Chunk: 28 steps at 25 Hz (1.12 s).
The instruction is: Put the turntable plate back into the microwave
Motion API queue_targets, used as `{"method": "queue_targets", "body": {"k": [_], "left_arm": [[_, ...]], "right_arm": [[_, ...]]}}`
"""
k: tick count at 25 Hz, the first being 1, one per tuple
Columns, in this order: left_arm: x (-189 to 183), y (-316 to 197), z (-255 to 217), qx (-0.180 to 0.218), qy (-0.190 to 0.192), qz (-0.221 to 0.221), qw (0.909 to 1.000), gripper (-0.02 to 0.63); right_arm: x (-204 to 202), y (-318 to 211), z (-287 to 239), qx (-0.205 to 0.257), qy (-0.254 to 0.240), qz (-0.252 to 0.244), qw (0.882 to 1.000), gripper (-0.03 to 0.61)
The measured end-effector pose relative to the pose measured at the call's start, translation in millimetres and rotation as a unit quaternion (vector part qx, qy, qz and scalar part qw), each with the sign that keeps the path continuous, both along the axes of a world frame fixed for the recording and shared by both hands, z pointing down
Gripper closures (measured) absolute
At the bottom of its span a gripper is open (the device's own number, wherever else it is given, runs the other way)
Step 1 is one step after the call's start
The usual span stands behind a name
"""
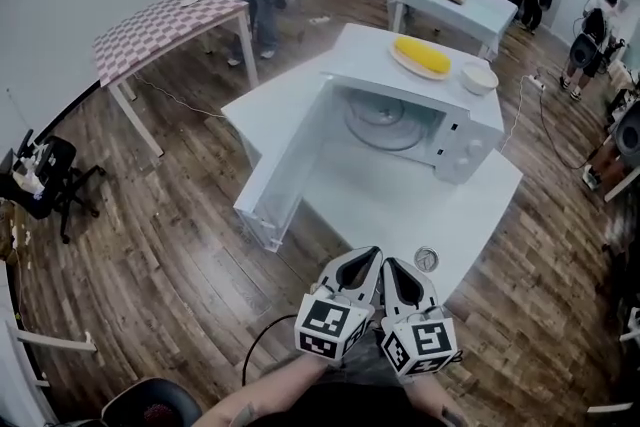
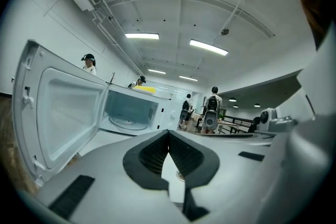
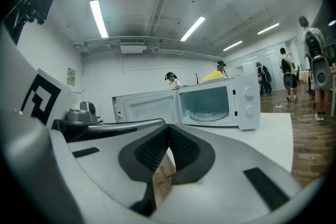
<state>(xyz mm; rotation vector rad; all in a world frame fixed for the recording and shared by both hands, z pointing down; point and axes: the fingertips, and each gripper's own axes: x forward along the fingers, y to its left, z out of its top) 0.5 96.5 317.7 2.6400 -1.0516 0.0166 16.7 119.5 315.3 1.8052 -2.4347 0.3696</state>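
Both pairs of jaws are pressed together at their tips with nothing between them. The left gripper [image 1: 371, 254] and the right gripper [image 1: 393, 264] sit side by side at the bottom centre of the head view, almost touching, both pointing up the frame over the near edge of the white table [image 1: 375, 205]. Just right of the right gripper's tip a small round dial [image 1: 426, 259] lies on the tabletop. Further up, in the middle of the frame, stands the white microwave [image 1: 468, 143], its door [image 1: 285, 160] swung wide to the left. The turntable plate [image 1: 384, 121] lies flat on the floor of the open cavity, well apart from both grippers. On the microwave's roof, a dish with a yellow item [image 1: 421, 57] sits beside a white bowl [image 1: 479, 77]
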Motion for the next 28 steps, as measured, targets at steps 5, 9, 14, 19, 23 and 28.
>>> {"method": "queue_targets", "body": {"k": [5, 9, 14, 19, 23, 28], "left_arm": [[4.2, 1.2, -5.1, 0.015, -0.007, 0.006, 0.9998, 0.6], [2.8, 9.6, -0.6, 0.014, -0.017, 0.01, 0.9997, 0.601], [5.4, 13.0, 5.0, 0.005, -0.027, 0.02, 0.9994, 0.601], [6.2, 14.0, 10.9, 0.0, -0.036, 0.029, 0.9989, 0.601], [4.6, 13.1, 16.8, -0.001, -0.042, 0.034, 0.9985, 0.601], [-7.1, 15.7, 16.1, 0.001, -0.042, 0.026, 0.9988, 0.6]], "right_arm": [[3.4, 0.6, -5.6, 0.013, 0.017, 0.013, 1.0, 0.558], [1.8, 7.3, 3.9, 0.001, 0.014, 0.019, 1.0, 0.558], [3.4, 9.6, 11.0, -0.011, 0.018, 0.033, 0.999, 0.558], [4.7, 7.6, 13.1, -0.016, 0.019, 0.046, 0.999, 0.558], [2.5, 6.6, 15.5, -0.019, 0.033, 0.052, 0.998, 0.558], [-10.8, 10.0, 18.0, -0.016, 0.04, 0.045, 0.998, 0.558]]}}
